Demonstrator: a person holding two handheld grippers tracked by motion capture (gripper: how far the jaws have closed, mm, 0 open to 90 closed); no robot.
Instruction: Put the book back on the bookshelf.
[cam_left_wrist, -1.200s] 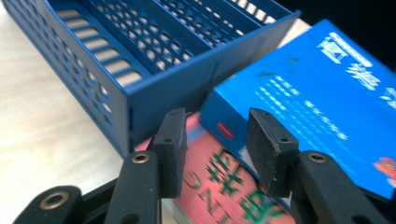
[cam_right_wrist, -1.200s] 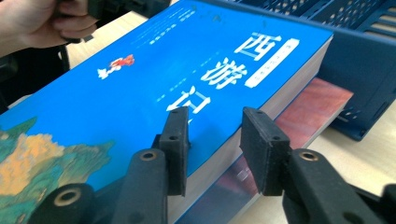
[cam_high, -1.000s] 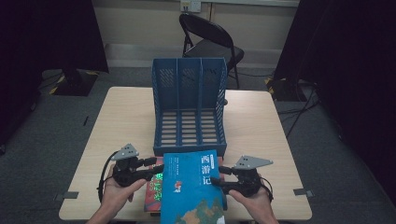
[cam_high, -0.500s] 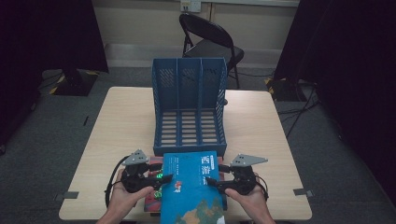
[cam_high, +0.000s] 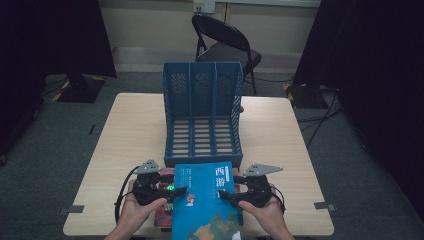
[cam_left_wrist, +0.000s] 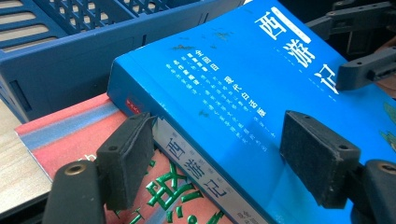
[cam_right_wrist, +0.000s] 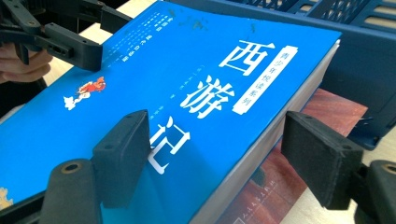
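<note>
At table's near edge | glossy blue book (cam_high: 205, 200) on red book (cam_left_wrist: 70, 130) | both claws wide, just opening, astride blue book's edges.

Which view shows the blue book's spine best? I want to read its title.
The left gripper view: the blue book turns its lettered spine toward that camera. The right gripper view shows its cover and page edge; the high view shows only its cover.

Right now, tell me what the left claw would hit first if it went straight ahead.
Most likely the blue book: its spine edge sits between the left claw's open jaws. Beyond it stands the right claw, though depth is hard to judge.
</note>
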